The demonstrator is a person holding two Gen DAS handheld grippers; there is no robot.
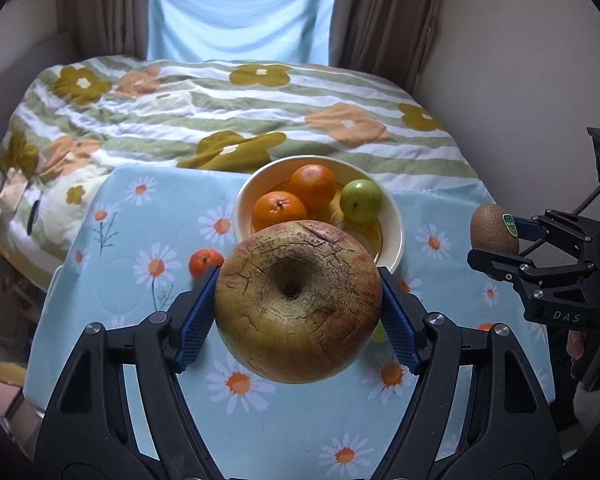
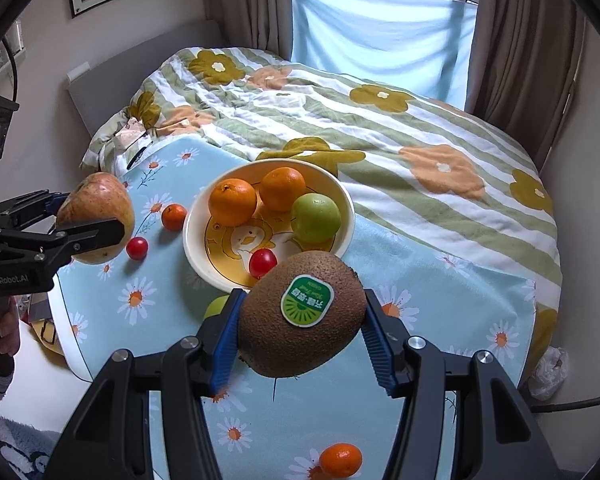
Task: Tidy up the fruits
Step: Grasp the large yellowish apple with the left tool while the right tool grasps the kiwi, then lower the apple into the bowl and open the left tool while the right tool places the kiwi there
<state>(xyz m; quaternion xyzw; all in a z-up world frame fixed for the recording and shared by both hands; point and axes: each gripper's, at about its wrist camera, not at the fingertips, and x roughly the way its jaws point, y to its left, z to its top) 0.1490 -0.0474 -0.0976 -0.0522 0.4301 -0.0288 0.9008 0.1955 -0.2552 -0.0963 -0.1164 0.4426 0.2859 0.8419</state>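
Because I want every fruit to end up in one place, I am holding two of them up off the blue daisy tablecloth (image 1: 112, 264). Going from left to right, my left tongs (image 1: 298, 304) squeeze the big, round, cracked yellow-red apple (image 1: 298, 300) with a blue pad on each side. I hold it by its fat middle so it cannot roll out. At about ten o'clock from the apple, a small round orange mandarin (image 1: 205, 262) waits on the cloth. In the right wrist view, a small shiny red cherry tomato (image 2: 137, 248) sits close to it.

At twelve o'clock from the apple is the round cream bowl with a yellow duck picture (image 1: 394, 216). It already holds two round oranges (image 1: 313, 186), a smooth green plum (image 1: 360, 201) and another red tomato (image 2: 263, 263). That is why I think my fruits go there next.

At three o'clock, my right tongs (image 2: 302, 322) are closed on the brown fuzzy kiwi with a green sticker (image 2: 302, 312), gripped at both ends. One more little mandarin (image 2: 340, 459) lies at six o'clock.
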